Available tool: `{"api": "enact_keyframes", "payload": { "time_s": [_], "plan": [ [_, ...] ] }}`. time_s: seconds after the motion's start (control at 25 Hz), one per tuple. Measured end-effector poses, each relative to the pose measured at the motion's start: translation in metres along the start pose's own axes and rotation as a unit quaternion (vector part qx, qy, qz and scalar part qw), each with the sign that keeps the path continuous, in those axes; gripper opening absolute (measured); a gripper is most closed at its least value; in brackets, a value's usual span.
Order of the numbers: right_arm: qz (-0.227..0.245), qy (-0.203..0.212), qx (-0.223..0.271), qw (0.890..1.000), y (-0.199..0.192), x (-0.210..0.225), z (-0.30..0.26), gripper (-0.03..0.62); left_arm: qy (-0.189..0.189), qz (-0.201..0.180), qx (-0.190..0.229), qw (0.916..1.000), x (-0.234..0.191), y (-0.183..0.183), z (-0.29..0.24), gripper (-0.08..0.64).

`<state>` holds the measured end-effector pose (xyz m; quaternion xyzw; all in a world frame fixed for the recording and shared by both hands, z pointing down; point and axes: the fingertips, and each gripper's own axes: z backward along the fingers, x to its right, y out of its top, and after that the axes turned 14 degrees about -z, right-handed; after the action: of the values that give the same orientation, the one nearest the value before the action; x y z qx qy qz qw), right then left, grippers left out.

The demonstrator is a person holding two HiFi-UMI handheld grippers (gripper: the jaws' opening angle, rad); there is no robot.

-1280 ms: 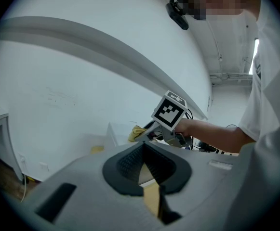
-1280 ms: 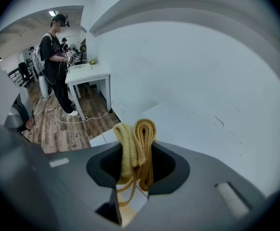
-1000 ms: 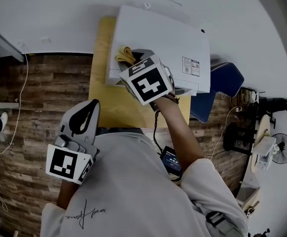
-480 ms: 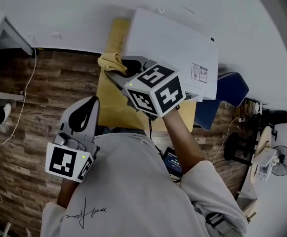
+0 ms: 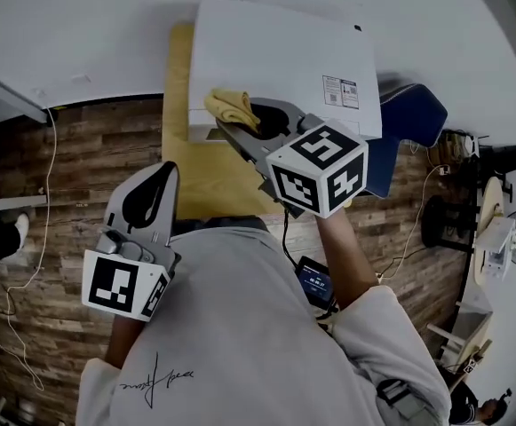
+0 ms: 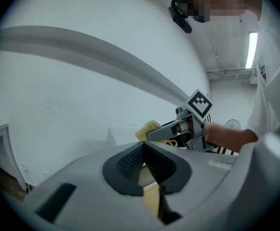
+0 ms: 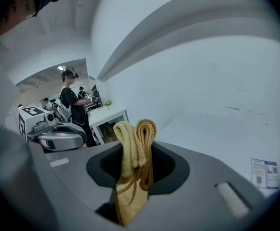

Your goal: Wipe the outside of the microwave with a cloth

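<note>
The white microwave stands on a yellow wooden table against the wall. My right gripper is shut on a folded yellow cloth and holds it at the microwave's front left edge. In the right gripper view the cloth sticks out between the jaws of the right gripper, with the microwave's white top beyond it. My left gripper hangs low at the left, off the table's edge, shut with nothing in it. From the left gripper view I see the cloth in the right gripper.
A blue chair stands right of the microwave. A white table is at the far left over the wooden plank floor. A small screen device hangs at the person's waist. People stand in the far background.
The right gripper carried the cloth left past the microwave's front left corner, then back right onto its front edge. The left gripper has stayed put.
</note>
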<state>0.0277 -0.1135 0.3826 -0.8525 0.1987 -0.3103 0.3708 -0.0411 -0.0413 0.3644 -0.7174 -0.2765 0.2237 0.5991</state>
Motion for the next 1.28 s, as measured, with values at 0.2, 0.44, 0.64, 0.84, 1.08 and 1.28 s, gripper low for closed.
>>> {"api": "enact_keyframes", "payload": {
  "time_s": [0.2,0.44,0.64,0.84,1.08,1.28],
  "plan": [
    [-0.018,-0.020,0.024,0.999,-0.009,0.021,0.032,0.123,-0.021,-0.004,0.006,0.9998,0.014,0.003,-0.016,-0.002],
    [-0.040,-0.062,0.066,0.995,-0.023,0.042,0.072,0.123,-0.056,-0.004,0.007,0.9984,0.029,0.004,-0.034,-0.002],
    [-0.054,-0.089,0.102,0.989,-0.035,0.053,0.105,0.123,-0.067,-0.005,0.003,0.9977,0.039,0.004,-0.042,-0.005],
    [-0.067,-0.130,0.143,0.979,-0.054,0.065,0.133,0.123,-0.074,0.002,-0.005,0.9972,0.042,-0.002,-0.048,-0.006],
    [-0.101,-0.146,0.169,0.970,-0.079,0.069,0.149,0.123,-0.071,0.009,-0.020,0.9973,0.040,-0.012,-0.056,-0.006],
    [-0.103,-0.162,0.178,0.965,-0.102,0.067,0.153,0.123,-0.059,0.014,-0.034,0.9976,0.037,-0.025,-0.057,-0.008]
  ]
}}
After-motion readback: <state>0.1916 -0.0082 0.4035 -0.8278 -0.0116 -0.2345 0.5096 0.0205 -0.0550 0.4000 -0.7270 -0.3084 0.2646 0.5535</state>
